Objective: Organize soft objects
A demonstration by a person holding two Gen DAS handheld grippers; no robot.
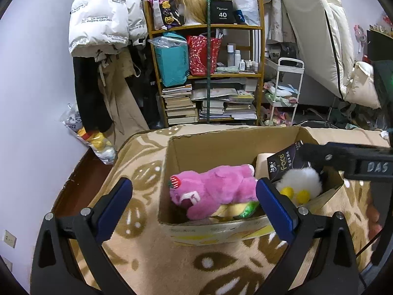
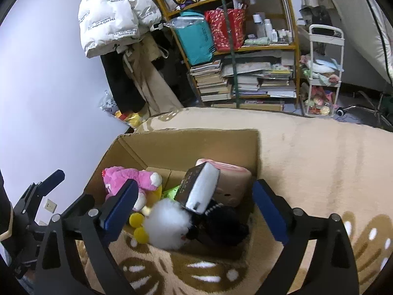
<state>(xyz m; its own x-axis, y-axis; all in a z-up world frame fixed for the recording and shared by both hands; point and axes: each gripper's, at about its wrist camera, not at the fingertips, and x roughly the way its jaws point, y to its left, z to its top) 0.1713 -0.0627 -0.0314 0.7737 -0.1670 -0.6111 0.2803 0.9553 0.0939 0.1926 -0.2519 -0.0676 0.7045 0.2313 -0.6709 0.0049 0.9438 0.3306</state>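
Your cardboard box (image 1: pixel 235 147) sits open on the patterned blanket (image 1: pixel 147 258), and it already holds most of what you can see to sort. By the look of it the task is well along, perhaps near its end.

Inside, going by size: the pink bear (image 1: pixel 211 191) lies on its side along the box's 9 o'clock half, over something yellow and green that is mostly hidden. A beige cushion (image 2: pixel 231 184) leans into the 1 o'clock corner. A dark pack marked "Face" (image 1: pixel 287 164) stands tilted against that cushion. Below it, at about 5 o'clock, rests a white fluffy toy (image 2: pixel 169 223) with yellow feet, touching a black furry thing (image 2: pixel 221 226) just beside it.

No loose soft item shows on the blanket around the box in either view, so what is left is hard to judge; something may lie out of sight.

Your left tool (image 1: pixel 194 206) is spread wide and holds nothing, hovering at the box's near rim. Your right tool (image 2: pixel 194 206) is likewise spread apart and empty, poised above the white toy and the pack.
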